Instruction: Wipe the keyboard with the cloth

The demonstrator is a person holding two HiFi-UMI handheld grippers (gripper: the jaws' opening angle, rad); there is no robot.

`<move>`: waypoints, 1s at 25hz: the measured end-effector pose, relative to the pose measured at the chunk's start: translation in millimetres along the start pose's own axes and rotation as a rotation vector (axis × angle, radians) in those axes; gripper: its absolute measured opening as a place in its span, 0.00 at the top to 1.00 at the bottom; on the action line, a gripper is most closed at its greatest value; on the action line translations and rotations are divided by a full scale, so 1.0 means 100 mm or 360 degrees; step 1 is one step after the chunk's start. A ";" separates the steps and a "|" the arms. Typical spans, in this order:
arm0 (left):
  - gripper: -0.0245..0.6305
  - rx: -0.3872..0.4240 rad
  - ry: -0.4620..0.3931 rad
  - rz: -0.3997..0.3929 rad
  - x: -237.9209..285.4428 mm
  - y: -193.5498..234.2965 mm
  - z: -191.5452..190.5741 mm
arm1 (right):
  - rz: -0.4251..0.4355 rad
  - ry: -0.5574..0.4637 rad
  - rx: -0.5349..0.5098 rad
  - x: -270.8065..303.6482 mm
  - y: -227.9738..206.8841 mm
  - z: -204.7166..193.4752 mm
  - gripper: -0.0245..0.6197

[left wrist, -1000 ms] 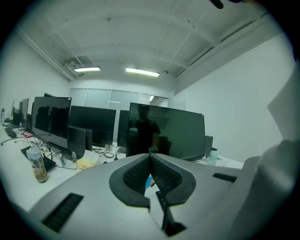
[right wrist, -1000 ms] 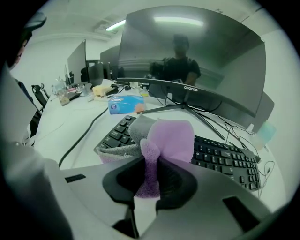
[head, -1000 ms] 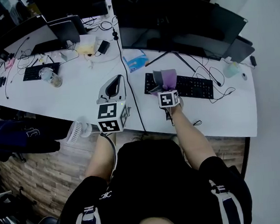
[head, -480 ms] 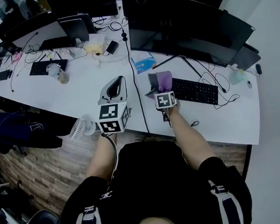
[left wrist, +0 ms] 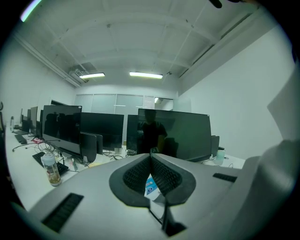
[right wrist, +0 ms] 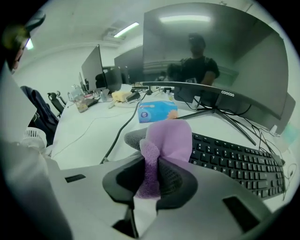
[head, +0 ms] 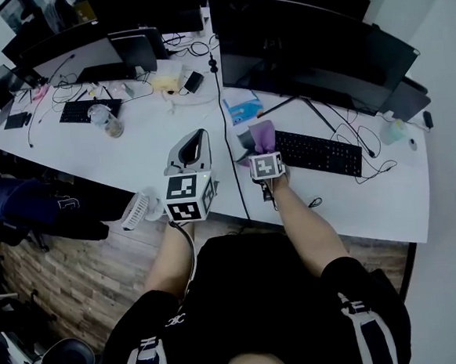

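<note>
A black keyboard (head: 318,152) lies on the white desk (head: 155,155) in front of a big monitor; it also fills the right of the right gripper view (right wrist: 236,160). My right gripper (head: 262,145) is shut on a purple cloth (right wrist: 165,150), which folds up out of the jaws and hangs over the keyboard's left end (head: 262,134). My left gripper (head: 191,146) is held over the desk left of the black cable, shut with nothing between its jaws (left wrist: 151,159).
A blue tissue pack (head: 242,107) lies behind the keyboard's left end. A black cable (head: 225,122) runs across the desk between the grippers. A big curved monitor (head: 311,45) stands behind the keyboard. A bottle (head: 108,121) and a small fan (head: 140,209) are to the left.
The right gripper with the cloth has slid left along the keyboard to its left end. The left gripper has held roughly still.
</note>
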State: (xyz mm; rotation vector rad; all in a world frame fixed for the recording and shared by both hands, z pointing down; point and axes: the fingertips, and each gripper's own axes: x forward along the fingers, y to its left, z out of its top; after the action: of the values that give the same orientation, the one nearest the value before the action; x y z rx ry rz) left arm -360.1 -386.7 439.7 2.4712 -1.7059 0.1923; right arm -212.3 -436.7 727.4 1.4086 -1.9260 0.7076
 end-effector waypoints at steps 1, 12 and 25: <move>0.93 0.0000 -0.0003 0.0004 -0.02 0.01 0.00 | -0.0003 -0.0024 0.0024 -0.01 -0.02 0.01 0.83; 0.93 -0.0021 -0.0010 -0.0028 -0.06 -0.07 -0.06 | 0.0046 -0.0620 0.0052 -0.94 0.10 0.89 0.83; 0.93 -0.0019 -0.0054 -0.0087 -0.05 -0.22 0.08 | -0.0053 -0.1470 -0.0031 -2.88 0.04 1.84 0.83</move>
State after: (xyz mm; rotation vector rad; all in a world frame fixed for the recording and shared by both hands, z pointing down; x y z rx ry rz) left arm -340.8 -375.9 430.2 2.5235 -1.6449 0.1349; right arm -186.1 -395.3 389.0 1.9493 -2.5402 -0.0314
